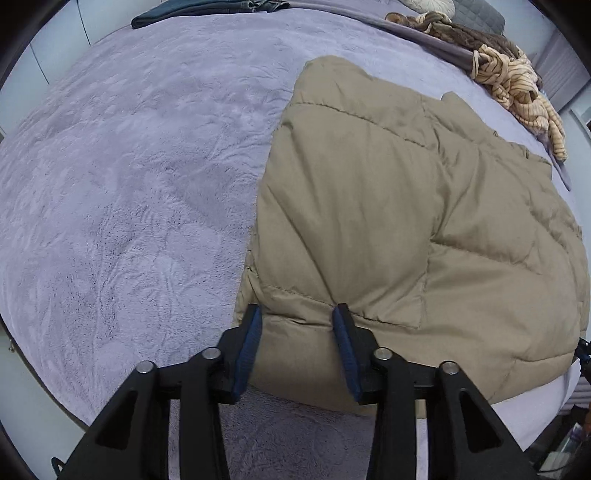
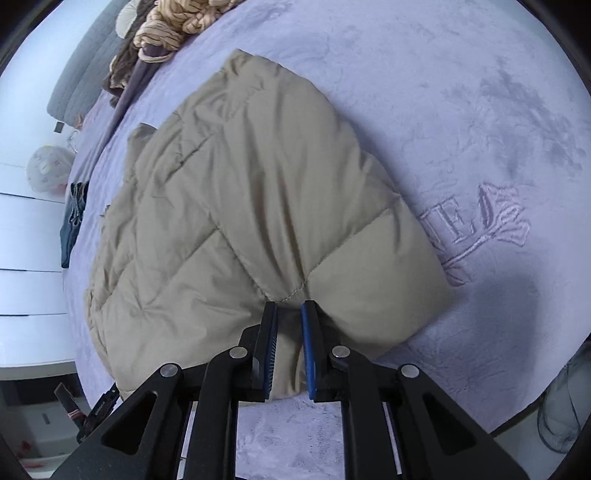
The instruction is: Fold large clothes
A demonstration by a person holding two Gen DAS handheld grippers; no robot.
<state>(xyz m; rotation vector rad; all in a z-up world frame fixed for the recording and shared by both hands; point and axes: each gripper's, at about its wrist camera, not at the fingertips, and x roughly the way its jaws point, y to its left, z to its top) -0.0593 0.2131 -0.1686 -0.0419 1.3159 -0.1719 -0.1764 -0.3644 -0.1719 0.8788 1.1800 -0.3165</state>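
both sets of fingers point down at the near edge of the bed. on my left gripper (image 1: 297, 314) the jaws stand apart, straddling the near hem of the jacket (image 1: 406, 221) close to its left corner; puffy cloth lies between the blue pads (image 1: 245, 350), and i cannot tell whether they press on it. on my right gripper (image 2: 289, 308) the jaws are drawn close together and pinch a fold of the jacket (image 2: 258, 203) at its near edge, where a quilted seam runs down into the gap and the cloth bunches on either side. largest of all is the lilac plush blanket (image 1: 129, 184) that covers the bed, spreading wide to the left of the jacket in the left wrist view and to its right in the right wrist view, where a raised embroidered motif (image 2: 487, 225) with letters shows just beside the jacket's right edge. next is the tan quilted jacket itself, folded into a thick bundle that lies on the blanket and reaches from the near edge toward the far side. farther off, at the far right in the left wrist view, sits a heap of brown and cream striped clothes (image 1: 517, 74). smaller still, a dark folded garment (image 1: 207, 9) lies at the far left edge.
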